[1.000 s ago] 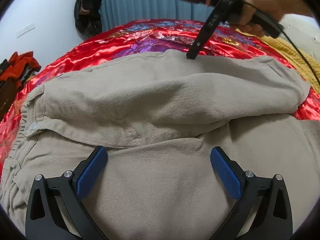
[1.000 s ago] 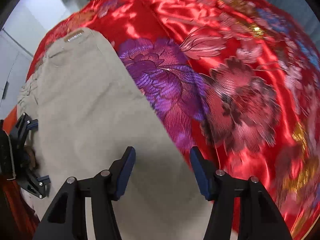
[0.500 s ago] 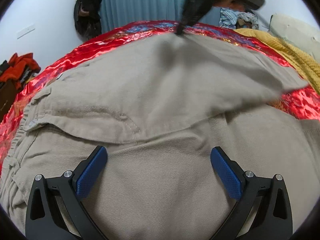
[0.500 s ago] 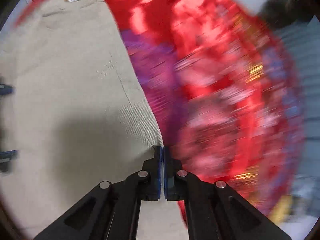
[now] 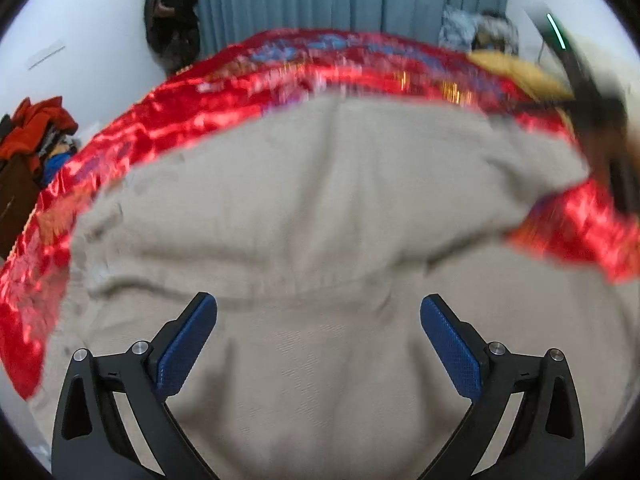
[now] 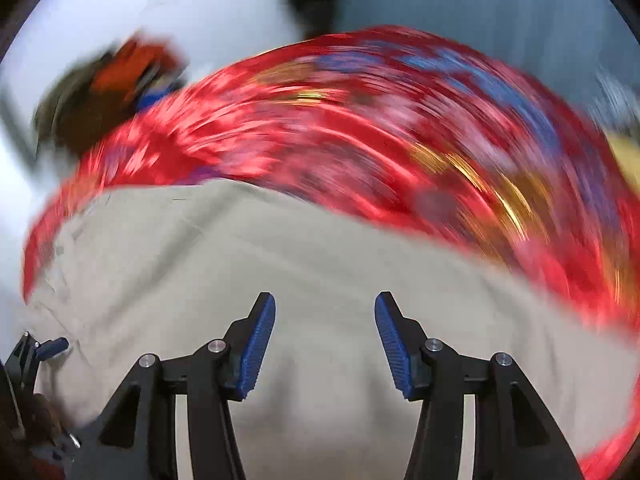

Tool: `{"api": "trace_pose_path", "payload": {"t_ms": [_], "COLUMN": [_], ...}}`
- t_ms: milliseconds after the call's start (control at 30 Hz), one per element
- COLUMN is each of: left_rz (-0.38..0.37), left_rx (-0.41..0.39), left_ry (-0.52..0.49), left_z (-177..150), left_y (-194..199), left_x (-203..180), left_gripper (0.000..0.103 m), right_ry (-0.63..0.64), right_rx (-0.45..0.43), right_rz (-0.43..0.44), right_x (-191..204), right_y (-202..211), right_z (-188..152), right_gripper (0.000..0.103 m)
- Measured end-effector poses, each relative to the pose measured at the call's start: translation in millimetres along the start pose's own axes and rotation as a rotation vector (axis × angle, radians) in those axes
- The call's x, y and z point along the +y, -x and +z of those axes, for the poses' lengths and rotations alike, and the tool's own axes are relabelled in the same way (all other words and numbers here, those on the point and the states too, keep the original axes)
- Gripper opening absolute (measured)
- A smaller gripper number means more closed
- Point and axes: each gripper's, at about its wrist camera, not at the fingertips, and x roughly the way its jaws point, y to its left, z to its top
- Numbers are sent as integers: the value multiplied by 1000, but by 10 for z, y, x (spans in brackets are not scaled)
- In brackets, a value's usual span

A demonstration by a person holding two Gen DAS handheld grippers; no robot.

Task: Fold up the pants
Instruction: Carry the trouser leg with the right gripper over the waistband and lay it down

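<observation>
While the beige pants (image 5: pixel 320 208) lie spread over the bed's red satin bedspread (image 5: pixel 132 136), both hand-held tools hang above them with nothing gripped. Farthest left in the left wrist view, at about nine o'clock, a pile of orange clothes (image 5: pixel 38 128) sits off the bed against the wall, clear of the work. Moving in toward the middle, the left tongs (image 5: pixel 318 344) stand spread wide over the cloth at six o'clock, blue pads (image 5: pixel 186 346) apart and bare — released, likely waiting over the near part of the garment for a fresh hold. Beyond them, a folded-over layer of the pants makes a soft ridge running across the frame, so one fold seems to be laid down already. Toward two o'clock the right-hand tool shows only as a dark blur at the edge, beside a yellow blanket (image 5: pixel 516 72).

From the right wrist view, the right tongs (image 6: pixel 325 340) are opening above flat beige fabric, with nothing between the pads — they appear to have let go of the cloth. At eight o'clock there, the left tool peeks in at the frame's edge, above the same garment.
</observation>
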Motion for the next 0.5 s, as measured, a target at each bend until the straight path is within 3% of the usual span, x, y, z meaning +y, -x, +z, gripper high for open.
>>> {"api": "trace_pose_path", "payload": {"t_ms": [100, 200, 267, 333, 367, 400, 500], "left_rz": [-23, -17, -20, 0, 9, 7, -6], "left_rx": [-69, -78, -11, 145, 176, 171, 161], "left_ry": [57, 75, 57, -2, -38, -69, -128], "left_z": [545, 883, 980, 937, 879, 849, 831], "left_y": [-52, -447, -911, -1417, -1544, -1567, -1517], "left_x": [-36, -93, -117, -106, -90, -90, -112], "left_gripper": [102, 102, 102, 101, 101, 102, 102], "right_ry": [-82, -240, -339, -372, -390, -411, -536], "right_rx": [20, 41, 60, 83, 77, 64, 43], "right_rz": [-48, 76, 121, 50, 12, -27, -223], "right_x": [-618, -1080, -1392, -1695, -1872, -2082, -2861], "right_y": [22, -90, -242, -361, -340, -277, 68], "right_z": [-188, -236, -303, -375, -403, -444, -686], "right_gripper": [52, 52, 52, 45, 40, 31, 31]}}
